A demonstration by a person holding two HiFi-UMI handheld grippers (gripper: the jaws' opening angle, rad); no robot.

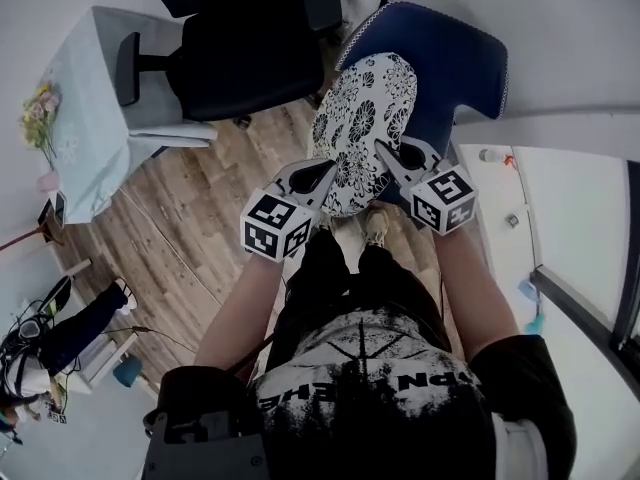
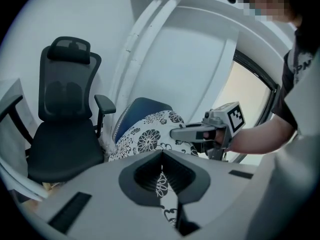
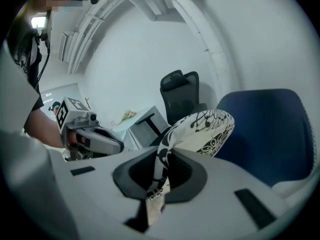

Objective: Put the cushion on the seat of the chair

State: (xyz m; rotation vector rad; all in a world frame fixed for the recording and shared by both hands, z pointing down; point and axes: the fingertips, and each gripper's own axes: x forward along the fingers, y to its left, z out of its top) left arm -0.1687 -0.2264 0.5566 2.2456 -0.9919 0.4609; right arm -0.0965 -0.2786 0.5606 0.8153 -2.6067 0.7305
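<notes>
Cushion [image 1: 360, 128] in a black-and-white flower print hangs in the air between my two tongs, over the front of the blue chair [image 1: 455, 63]. At the far left stands a worktop [image 1: 85, 118] under a pale cloth, with flowers [image 1: 40, 118] at its edge. Next to it a black office chair [image 1: 230, 58] stands on the wooden floor [image 1: 190, 228]. My left tongs [image 1: 322, 175] are clamped on the cushion's near left edge, with a fold of the printed cloth pinched between the jaws. The cushion rises from there, tilted up and away from me, with its far end over the blue seat. I cannot tell whether that end touches the seat. My right tongs [image 1: 388, 155] are closed tight on the near right edge, the fabric bunched between the jaws. The blue chair's back stands behind the cushion, to the right.
</notes>
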